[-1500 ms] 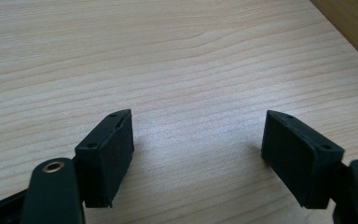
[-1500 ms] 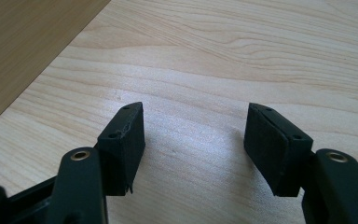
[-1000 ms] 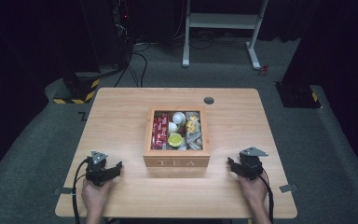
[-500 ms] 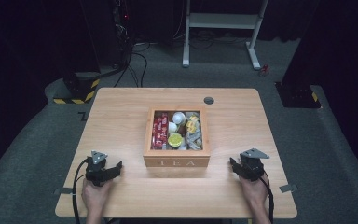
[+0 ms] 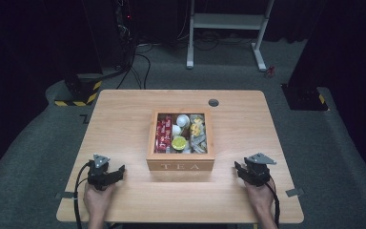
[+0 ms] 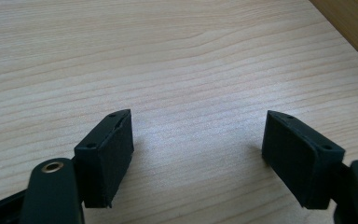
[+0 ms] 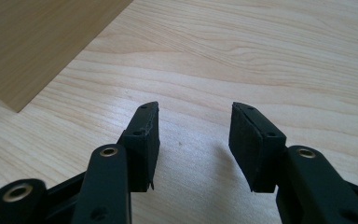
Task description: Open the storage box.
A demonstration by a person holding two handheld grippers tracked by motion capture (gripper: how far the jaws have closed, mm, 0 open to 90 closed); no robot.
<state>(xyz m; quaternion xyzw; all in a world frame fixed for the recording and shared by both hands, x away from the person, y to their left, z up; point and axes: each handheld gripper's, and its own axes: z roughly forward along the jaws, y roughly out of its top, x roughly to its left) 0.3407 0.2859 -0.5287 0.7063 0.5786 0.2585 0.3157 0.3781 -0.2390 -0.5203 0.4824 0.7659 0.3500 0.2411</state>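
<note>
An open wooden box marked TEA stands in the middle of the table, holding red packets, white capsules, a yellow-topped cup and pale sachets. My left gripper rests low on the table to the left of the box, its jaws wide open over bare wood. My right gripper sits to the right of the box and is open. Its jaws have just been closing a little, with nothing between them. A box wall edges each gripper view.
The light wooden table has a round cable hole behind the box. On the dark floor beyond it stand a white metal frame and a yellow-and-black striped base. A dark block lies off the right far corner.
The right gripper's jaws look slightly narrower than a second ago. Both hands and the box have stayed where they were.
</note>
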